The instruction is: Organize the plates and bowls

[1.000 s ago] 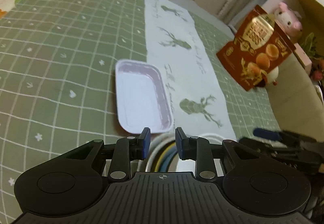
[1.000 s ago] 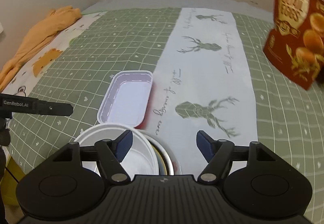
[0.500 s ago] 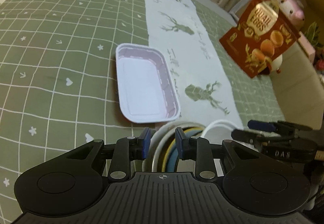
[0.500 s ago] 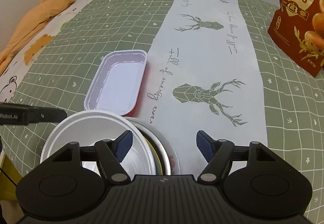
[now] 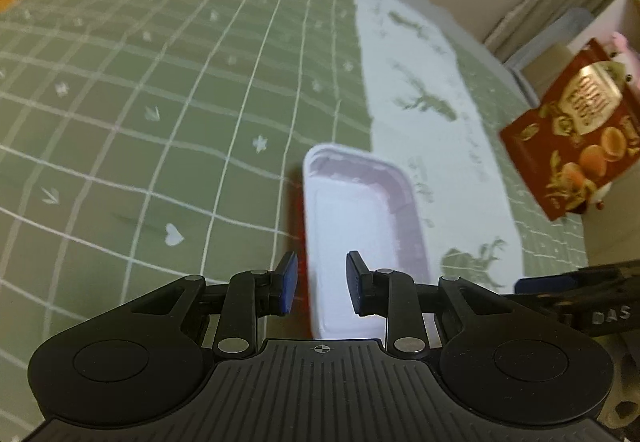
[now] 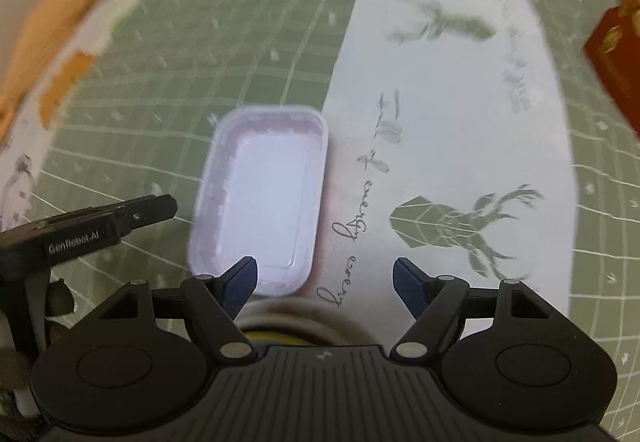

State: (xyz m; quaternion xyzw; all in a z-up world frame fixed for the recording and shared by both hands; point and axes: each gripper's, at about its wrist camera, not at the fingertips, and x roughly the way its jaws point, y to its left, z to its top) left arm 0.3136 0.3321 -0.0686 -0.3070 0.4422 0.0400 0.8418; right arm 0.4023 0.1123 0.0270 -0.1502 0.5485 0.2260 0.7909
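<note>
the rectangular white tray (image 5: 362,226) is seen lying flat on the bed cover (image 5: 160,122), at the seam where the green checked cloth meets the white deer-printed strip (image 6: 440,122). a stack of round bowls (image 6: 296,326) is glimpsed just beside the tray's near end, mostly hidden under the right tool (image 6: 325,278).

the left tool (image 5: 322,282) is held with its pads a narrow way apart and nothing between them; the tray's near left rim lies just beyond them. the right tool's jaws are opening, and nothing is clamped.

the step in hand is judged to be the approach to the tray. next, the left tool would need to be lowered until the rim sits between its pads, then closed.
</note>
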